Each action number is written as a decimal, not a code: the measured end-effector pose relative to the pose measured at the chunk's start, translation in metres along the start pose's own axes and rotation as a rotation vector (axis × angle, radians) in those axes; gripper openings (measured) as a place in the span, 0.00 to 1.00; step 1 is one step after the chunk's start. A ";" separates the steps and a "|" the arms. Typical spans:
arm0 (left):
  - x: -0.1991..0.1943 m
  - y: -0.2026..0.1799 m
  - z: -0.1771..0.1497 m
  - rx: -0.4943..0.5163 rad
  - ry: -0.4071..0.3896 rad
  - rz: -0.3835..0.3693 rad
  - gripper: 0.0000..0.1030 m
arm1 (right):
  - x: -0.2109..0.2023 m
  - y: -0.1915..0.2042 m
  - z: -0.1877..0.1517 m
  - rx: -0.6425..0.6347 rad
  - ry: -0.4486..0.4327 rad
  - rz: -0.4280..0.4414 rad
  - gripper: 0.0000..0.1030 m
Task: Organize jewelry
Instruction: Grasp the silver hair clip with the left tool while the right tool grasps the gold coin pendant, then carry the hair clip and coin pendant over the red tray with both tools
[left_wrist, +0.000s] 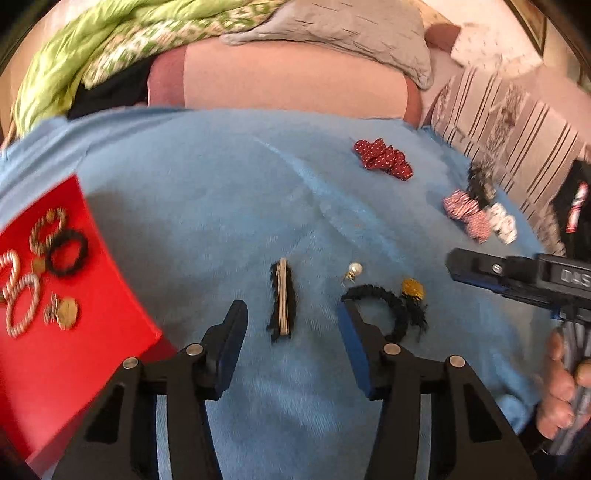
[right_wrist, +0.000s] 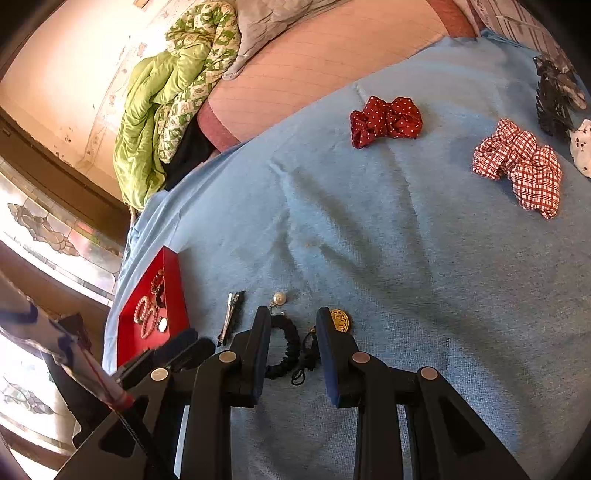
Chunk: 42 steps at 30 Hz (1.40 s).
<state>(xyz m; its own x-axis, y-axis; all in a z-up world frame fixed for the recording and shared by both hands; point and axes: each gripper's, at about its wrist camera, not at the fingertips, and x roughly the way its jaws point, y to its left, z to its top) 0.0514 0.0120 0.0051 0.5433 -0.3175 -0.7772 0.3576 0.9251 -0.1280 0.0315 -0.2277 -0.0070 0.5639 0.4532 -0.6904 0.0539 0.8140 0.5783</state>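
A red tray (left_wrist: 92, 343) at the left holds several earrings and a black hair tie; it also shows in the right wrist view (right_wrist: 173, 291). On the blue blanket lie a black hair clip (left_wrist: 283, 297), a pearl earring (left_wrist: 354, 269), a black hair tie (left_wrist: 388, 306) and a gold earring (left_wrist: 413, 287). My left gripper (left_wrist: 291, 317) is open, with the clip between its fingers. My right gripper (right_wrist: 293, 325) is open over the black hair tie (right_wrist: 286, 350), with the gold earring (right_wrist: 340, 320) just beyond its right finger.
Red dotted scrunchie (right_wrist: 386, 121), red checked scrunchie (right_wrist: 521, 166), a black claw clip (right_wrist: 552, 103) and a white scrunchie (right_wrist: 581, 146) lie further back on the blanket (right_wrist: 369, 240). A green quilt (right_wrist: 166, 99) and grey pillow (left_wrist: 332, 29) are behind.
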 end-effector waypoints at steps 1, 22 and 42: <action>0.006 -0.002 0.002 0.001 0.008 0.020 0.48 | 0.000 -0.001 0.000 0.001 0.003 -0.004 0.27; 0.005 -0.002 0.016 0.022 -0.062 0.042 0.12 | 0.047 0.029 -0.020 -0.235 0.115 -0.277 0.15; -0.057 0.041 0.015 -0.038 -0.202 0.015 0.12 | -0.018 0.088 -0.012 -0.290 -0.245 -0.059 0.07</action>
<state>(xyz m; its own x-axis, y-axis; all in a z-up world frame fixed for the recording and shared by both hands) 0.0466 0.0647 0.0538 0.6911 -0.3354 -0.6402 0.3216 0.9360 -0.1432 0.0159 -0.1599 0.0506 0.7488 0.3307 -0.5744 -0.1237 0.9211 0.3691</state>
